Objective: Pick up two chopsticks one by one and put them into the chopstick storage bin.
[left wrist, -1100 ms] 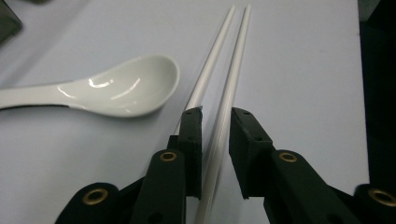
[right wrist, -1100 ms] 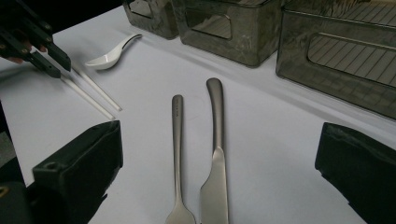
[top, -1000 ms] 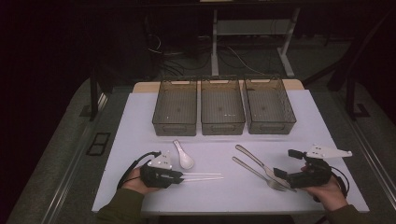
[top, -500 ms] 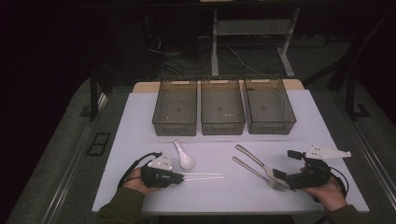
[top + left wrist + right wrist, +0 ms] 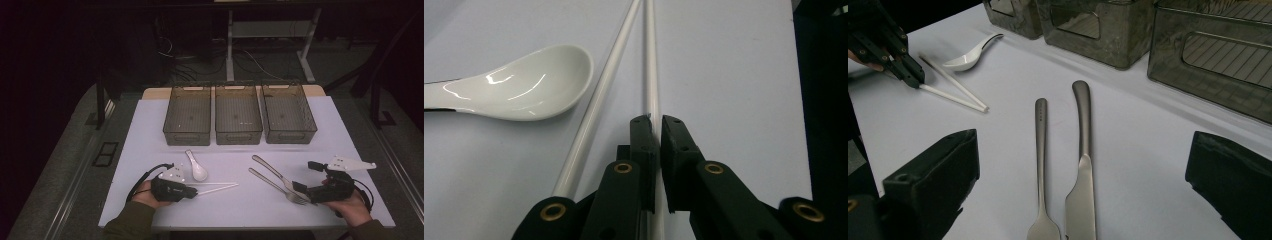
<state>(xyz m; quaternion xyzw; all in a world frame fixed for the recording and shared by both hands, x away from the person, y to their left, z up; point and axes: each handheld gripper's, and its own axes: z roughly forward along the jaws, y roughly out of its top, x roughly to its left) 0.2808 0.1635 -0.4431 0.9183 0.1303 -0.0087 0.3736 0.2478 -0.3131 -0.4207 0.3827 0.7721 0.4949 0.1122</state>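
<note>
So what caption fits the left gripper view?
Left gripper pinching one white chopstick beside a spoon.

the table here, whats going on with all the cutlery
A person works two handheld grippers over a white table. The left gripper is pinched on one white chopstick, beside a white spoon. The right gripper is open around a fork and knife. Three bins wait behind.

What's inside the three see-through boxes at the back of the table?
The three boxes look empty: through their open tops the high view shows bare ribbed floors. The near walls hide a strip of each floor, so something small lying there could not be seen.
</note>
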